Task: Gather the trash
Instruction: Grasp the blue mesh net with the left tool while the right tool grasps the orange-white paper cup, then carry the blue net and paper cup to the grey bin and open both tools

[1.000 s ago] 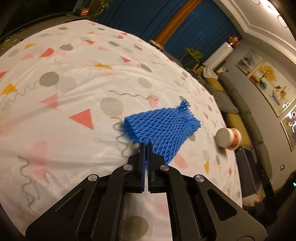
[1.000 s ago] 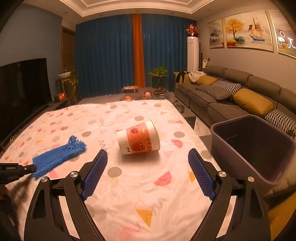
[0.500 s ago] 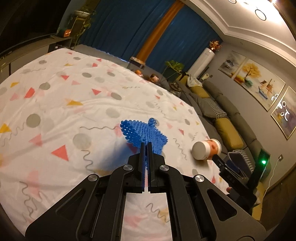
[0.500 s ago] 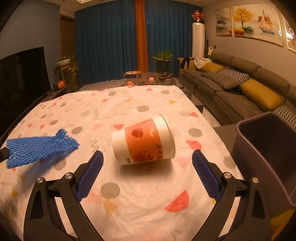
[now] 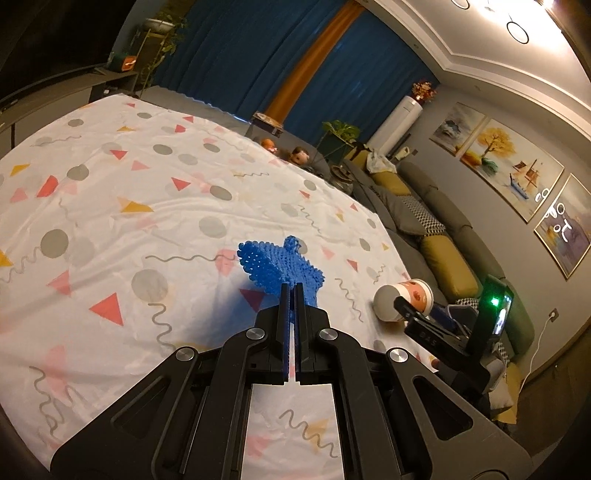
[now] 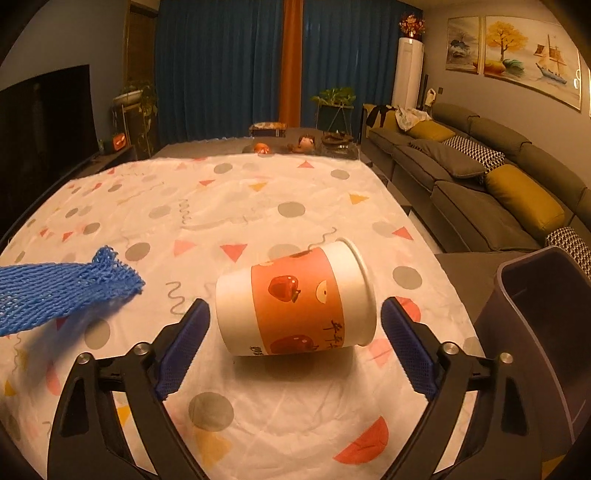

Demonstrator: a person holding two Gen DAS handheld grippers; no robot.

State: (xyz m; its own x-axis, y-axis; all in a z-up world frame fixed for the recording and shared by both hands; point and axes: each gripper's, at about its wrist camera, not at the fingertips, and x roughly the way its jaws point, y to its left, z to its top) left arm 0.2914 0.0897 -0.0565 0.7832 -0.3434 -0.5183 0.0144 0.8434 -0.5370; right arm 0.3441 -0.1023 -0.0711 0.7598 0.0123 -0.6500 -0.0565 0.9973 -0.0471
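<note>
dim living room, patterned desk. my left hand-held gripper pinches the blue net; right hand-held gripper, closing, straddles the paper cup, untouched. bin at right frame edge looks empty.

1. Deep blue curtains are covering the far wall, an orange strip hanging between them.
2. A grey sofa with mustard cushions is running along the right wall under framed paintings.
3. A white standing air conditioner is occupying the corner, a potted plant sitting beside it.
4. A dark television is standing at left.
5. Recessed ceiling lights are glowing warmly.
</note>
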